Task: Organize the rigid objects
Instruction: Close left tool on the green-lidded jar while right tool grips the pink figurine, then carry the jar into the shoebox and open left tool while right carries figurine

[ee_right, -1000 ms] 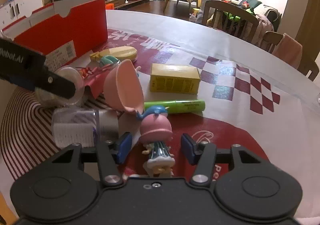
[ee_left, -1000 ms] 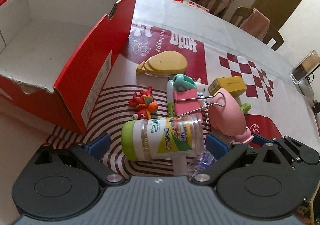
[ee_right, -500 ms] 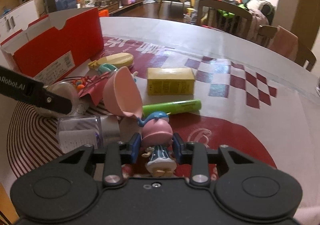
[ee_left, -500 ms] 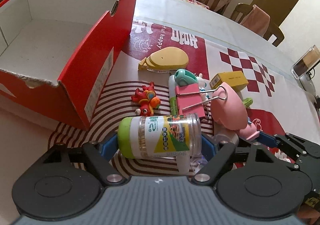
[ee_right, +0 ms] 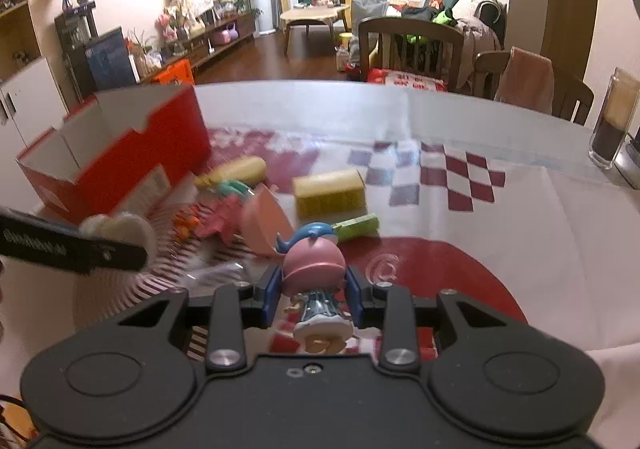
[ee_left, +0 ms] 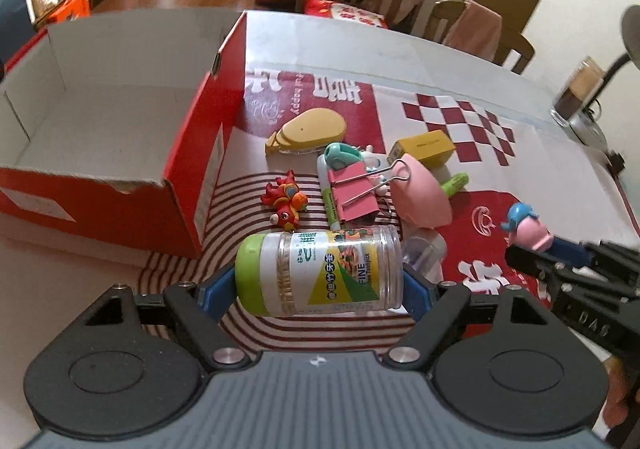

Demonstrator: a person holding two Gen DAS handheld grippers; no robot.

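Note:
My left gripper [ee_left: 320,289] is shut on a clear toothpick jar with a green lid [ee_left: 320,273], held sideways above the striped mat. My right gripper [ee_right: 314,291] is shut on a pink-headed figurine with a blue hat [ee_right: 314,269], lifted off the table; the same figurine [ee_left: 526,227] shows at the right of the left wrist view. The open red shoebox [ee_left: 192,169] lies to the left, its white inside bare. On the cloth lie a red toy [ee_left: 284,201], a yellow case [ee_left: 308,131], a pink binder clip [ee_left: 354,189], a pink bowl [ee_left: 420,193], a yellow box [ee_left: 424,147] and a green marker [ee_left: 454,185].
A small clear bottle [ee_left: 426,251] lies just behind the jar. A glass with dark contents [ee_right: 614,121] stands at the table's far right edge. Wooden chairs [ee_right: 412,49] stand behind the table. The right side of the cloth holds nothing.
Both grippers closed, the left on the jar and the right on the figurine, then lifted them off the table. The loose objects on the cloth stayed put.

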